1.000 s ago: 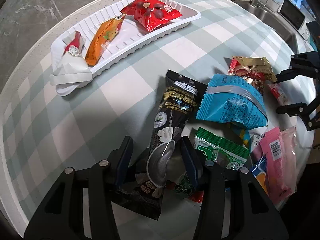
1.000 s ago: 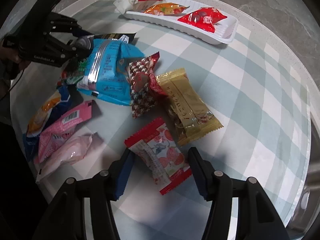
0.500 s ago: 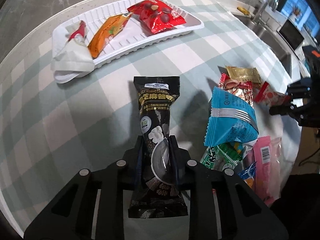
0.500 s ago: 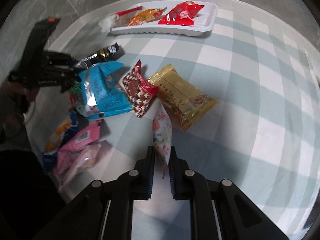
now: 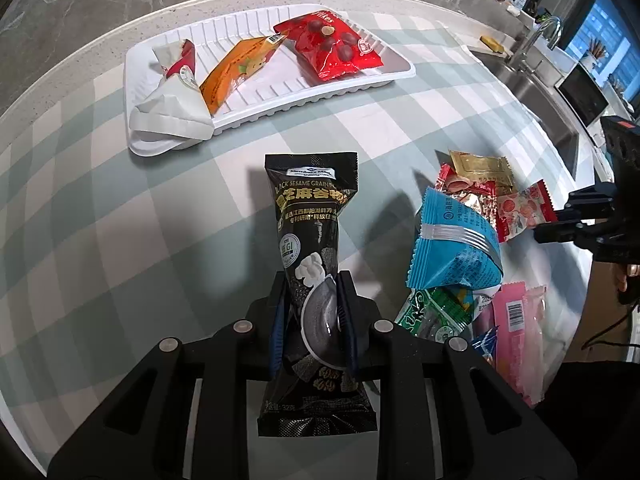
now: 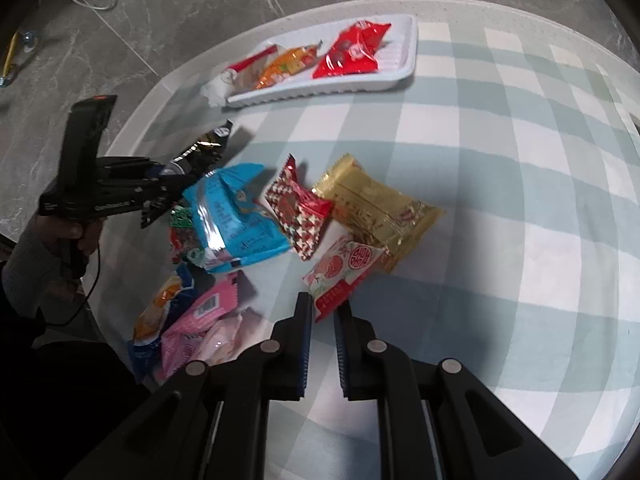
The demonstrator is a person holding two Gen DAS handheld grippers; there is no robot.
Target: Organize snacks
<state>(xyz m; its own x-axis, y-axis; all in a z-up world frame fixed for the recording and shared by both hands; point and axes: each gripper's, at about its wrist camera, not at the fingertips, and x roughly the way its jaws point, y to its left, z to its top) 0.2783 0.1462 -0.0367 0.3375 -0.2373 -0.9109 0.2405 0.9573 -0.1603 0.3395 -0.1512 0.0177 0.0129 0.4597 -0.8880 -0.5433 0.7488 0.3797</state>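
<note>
With my left gripper (image 5: 312,312) clamped on the black sesame packet (image 5: 312,240) and my right gripper (image 6: 322,312) pinching the strawberry packet (image 6: 340,272), I judge both must go to the white tray (image 5: 400,74).

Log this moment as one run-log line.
left gripper: shut on black sesame packet | right gripper: shut on red-and-white strawberry packet | white ribbed tray: three snacks

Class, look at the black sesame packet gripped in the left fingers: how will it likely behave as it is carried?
The black packet probably stays fairly stiff: it stands out past the left gripper without drooping. Likely light for its size. Its glossy film, pinched at the middle only, may slip or twist.
</note>
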